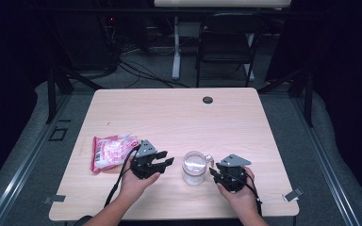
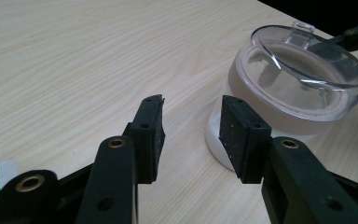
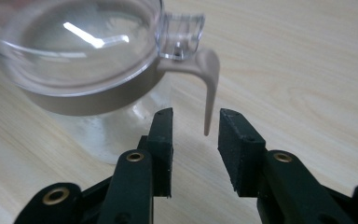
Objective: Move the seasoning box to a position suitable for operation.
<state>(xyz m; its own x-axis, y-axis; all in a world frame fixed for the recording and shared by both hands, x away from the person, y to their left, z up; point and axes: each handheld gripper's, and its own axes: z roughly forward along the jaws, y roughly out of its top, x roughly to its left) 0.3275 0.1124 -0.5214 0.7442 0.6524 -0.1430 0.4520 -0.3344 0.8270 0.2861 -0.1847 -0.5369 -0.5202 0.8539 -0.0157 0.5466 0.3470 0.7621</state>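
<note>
I have the glass jar (image 1: 194,168) standing upright on the wooden table (image 1: 179,117), near the front edge, between my two grippers. It is a clear jar with white powder or grains in the lower part, a beige collar around the neck, a clear domed lid (image 2: 303,60) closed on top, and a thin beige latch handle (image 3: 209,88) that hangs down on one side.

My left gripper (image 1: 161,161) is just beside the jar on its left. Its jaws are spread and nothing is between them. In the left gripper view one pad (image 2: 237,135) stands very near the jar's lower wall, but I cannot tell if it touches. I keep this gripper there, I think, to steady the jar body if I need it.

My right gripper (image 1: 218,175) is on the other side, also close and not holding. Its jaws are spread too. In the right gripper view the tip of the latch handle hangs just above and between the two pads, apart from both. This side is chosen because the handle points toward it, so the right gripper is the natural one to work the latch.

Behind my left hand (image 1: 136,181) lies a pink and white plastic packet (image 1: 113,151), flat on the table, well apart from the jar. A small dark round cap (image 1: 208,100) sits in the table at the far side.

My judgement is that the jar is closed, and both grippers wait free beside it.
</note>
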